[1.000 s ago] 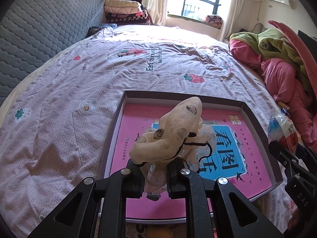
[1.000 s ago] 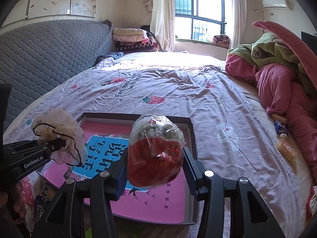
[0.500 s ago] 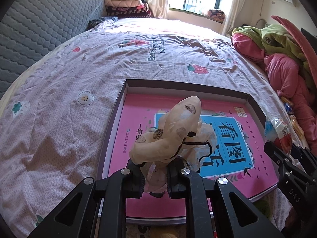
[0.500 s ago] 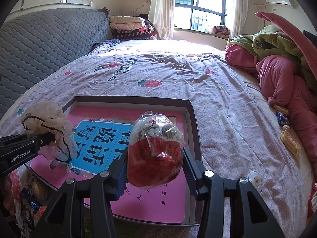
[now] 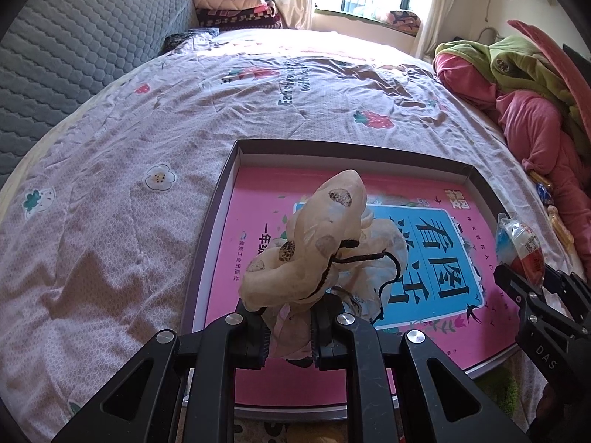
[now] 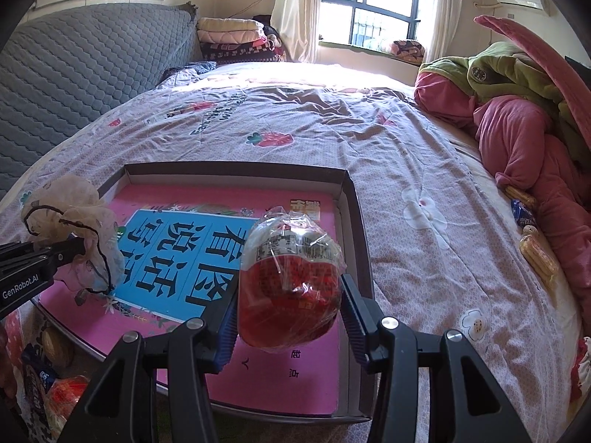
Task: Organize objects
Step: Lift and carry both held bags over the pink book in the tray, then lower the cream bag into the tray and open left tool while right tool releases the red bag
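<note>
Sheer cream fabric, spotted with brown dots and trimmed with a thin black cord, bunches up from the left gripper (image 5: 289,326), whose jaws are pinched together on this crumpled cloth pouch (image 5: 317,251) above the near left part of a shallow cardboard box (image 5: 347,149). Its floor is glossy pink with a blue panel of large black characters, its walls thin and dark outside. At the right edge the other tool's black fingers show, a crinkled packet between them. The box lies on a soft, wrinkled lilac bedspread (image 5: 122,199) printed with flowers and strawberries; a quilted grey headboard (image 5: 77,48) curves along the left, and rumpled pink and green bedding (image 5: 524,88) is heaped on the right. From the right wrist, the right gripper (image 6: 289,317) is clamped on a rounded red snack packet (image 6: 290,284) in clear, shiny, creased film, held over the box's near right area. The pouch hangs at the left over the box's near left edge. Small wrapped snacks (image 6: 537,254) lie on the spread beside the pink bedding, and a sunlit barred window (image 6: 369,18) with pale curtains fills the far wall.
</note>
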A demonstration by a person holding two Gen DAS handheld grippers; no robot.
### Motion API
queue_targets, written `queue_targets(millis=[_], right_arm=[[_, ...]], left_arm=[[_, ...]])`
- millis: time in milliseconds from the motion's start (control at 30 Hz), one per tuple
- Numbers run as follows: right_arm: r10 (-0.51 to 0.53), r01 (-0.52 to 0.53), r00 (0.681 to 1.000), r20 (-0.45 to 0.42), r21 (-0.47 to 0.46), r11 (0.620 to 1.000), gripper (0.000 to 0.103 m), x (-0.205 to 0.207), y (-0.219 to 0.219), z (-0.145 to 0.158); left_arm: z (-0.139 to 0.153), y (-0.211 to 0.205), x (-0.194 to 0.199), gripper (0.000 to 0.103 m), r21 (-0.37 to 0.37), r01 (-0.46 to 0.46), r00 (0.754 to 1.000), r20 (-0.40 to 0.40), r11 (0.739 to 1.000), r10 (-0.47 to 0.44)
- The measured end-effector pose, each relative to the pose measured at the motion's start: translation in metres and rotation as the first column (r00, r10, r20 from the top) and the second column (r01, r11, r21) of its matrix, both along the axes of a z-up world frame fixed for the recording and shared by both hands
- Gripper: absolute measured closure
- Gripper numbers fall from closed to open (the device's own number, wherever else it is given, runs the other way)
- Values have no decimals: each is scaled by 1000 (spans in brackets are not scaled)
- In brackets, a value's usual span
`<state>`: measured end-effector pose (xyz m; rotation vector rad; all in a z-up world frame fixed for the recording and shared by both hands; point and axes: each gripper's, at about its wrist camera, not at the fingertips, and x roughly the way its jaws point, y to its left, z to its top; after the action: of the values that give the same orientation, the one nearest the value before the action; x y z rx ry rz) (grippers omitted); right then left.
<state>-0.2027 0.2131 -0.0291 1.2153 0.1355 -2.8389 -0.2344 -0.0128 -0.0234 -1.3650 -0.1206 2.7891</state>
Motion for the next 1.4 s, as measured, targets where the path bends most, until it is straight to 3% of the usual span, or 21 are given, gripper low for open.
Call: queue_targets(millis=[433, 1033, 1267, 1400], right_arm=[[-7, 7, 999, 42, 14, 1000, 52, -4, 1, -11], [-12, 12, 999, 30, 20, 1000, 51, -2, 3, -7], [-19, 19, 1000, 22, 11, 1000, 45, -1, 7, -4], [-13, 13, 1000, 9, 19, 1000, 41, 0, 5, -2]], left_arm=[[-2, 1, -1, 86, -12, -8, 1000, -1, 1000, 8], [-5, -8, -6, 85, 17, -22, 1000, 8, 1000, 21], [-2, -12, -5, 79, 33, -35, 999, 4, 999, 35], [0, -13, -4, 65, 42, -33, 999, -1, 999, 33]])
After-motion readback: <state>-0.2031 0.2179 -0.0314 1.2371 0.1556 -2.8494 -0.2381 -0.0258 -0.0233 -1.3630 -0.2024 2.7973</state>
